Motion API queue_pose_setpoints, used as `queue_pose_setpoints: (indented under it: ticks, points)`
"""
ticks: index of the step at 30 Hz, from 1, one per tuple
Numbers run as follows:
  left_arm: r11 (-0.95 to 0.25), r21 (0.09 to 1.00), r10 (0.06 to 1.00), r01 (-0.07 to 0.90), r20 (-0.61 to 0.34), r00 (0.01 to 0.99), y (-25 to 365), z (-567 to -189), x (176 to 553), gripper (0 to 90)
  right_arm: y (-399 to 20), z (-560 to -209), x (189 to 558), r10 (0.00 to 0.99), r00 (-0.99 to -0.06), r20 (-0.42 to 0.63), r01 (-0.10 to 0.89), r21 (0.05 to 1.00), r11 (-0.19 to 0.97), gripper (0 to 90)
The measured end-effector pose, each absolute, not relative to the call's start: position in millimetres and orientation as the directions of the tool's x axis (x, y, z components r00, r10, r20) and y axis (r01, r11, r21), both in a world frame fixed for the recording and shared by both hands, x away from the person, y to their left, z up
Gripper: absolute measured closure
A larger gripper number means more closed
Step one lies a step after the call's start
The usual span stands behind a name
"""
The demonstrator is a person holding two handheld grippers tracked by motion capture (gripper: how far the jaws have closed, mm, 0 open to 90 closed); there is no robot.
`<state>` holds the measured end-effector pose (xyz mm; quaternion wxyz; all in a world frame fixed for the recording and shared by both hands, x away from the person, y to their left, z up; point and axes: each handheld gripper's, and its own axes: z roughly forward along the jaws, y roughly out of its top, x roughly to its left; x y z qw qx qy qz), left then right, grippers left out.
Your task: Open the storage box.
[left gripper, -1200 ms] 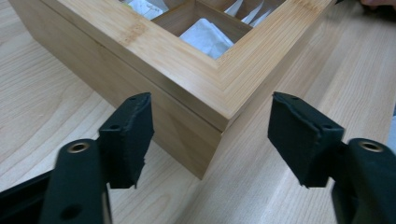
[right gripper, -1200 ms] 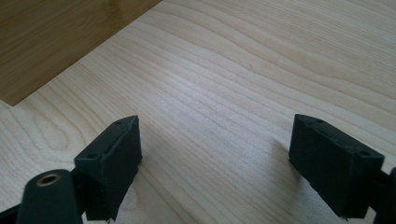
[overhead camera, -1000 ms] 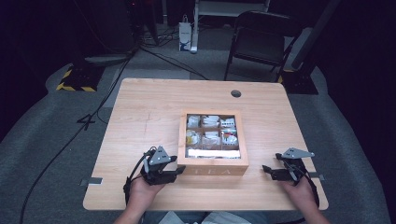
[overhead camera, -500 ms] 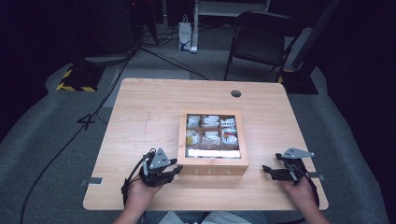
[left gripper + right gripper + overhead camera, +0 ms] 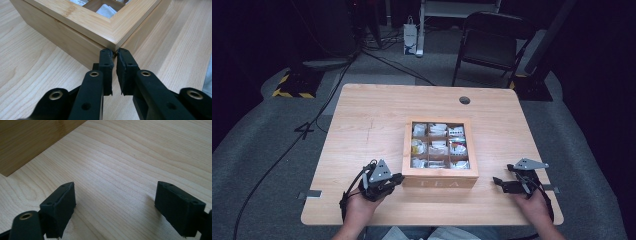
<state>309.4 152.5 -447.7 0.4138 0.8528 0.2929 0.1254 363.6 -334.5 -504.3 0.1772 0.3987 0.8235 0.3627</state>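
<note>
Nearest the bench's front edge, the person's two hands come in from below, each carrying a gripper. The left gripper (image 5: 396,179) lies low and level, pointing at the near left corner of the tea box (image 5: 439,176); its fingers (image 5: 106,65) have just been closing and now stand nearly together, a thin gap between them, tips right at the corner where the lid meets the body — nothing is clamped between them. The right gripper (image 5: 498,182) rests well apart from the box's right side, aimed back toward it, with its fingers (image 5: 61,202) spread wide over bare wood.

The tea box is light wood, square, with the letters TEA on its front wall, and sits a little right of the bench's (image 5: 372,125) middle, toward the front. Its framed lid is down, and through it a grid of nine compartments shows, holding mostly white packets (image 5: 438,146), one yellowish.

Farther back, a round cable hole (image 5: 464,100) sits in the benchtop. Beyond the bench stand a folding chair (image 5: 492,45) and a white bag (image 5: 410,39) on the grey floor — cables (image 5: 337,90) trail off to the left.
</note>
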Motion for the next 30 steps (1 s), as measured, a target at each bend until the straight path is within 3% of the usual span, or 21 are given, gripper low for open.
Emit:
queue_pose_setpoints:
  ticks: [9,30]
  points:
    - [-0.470,0.788,0.596,0.398,-0.049,0.802,156,-444,309,89.6,-334,-504,364,0.785,-0.619,-0.003,0.528,0.739,0.419,17.1]
    - [-0.393,0.843,0.584,0.367,-0.080,0.808,163,-415,315,89.9,-334,-504,364,0.784,-0.620,-0.001,0.528,0.739,0.418,17.1]
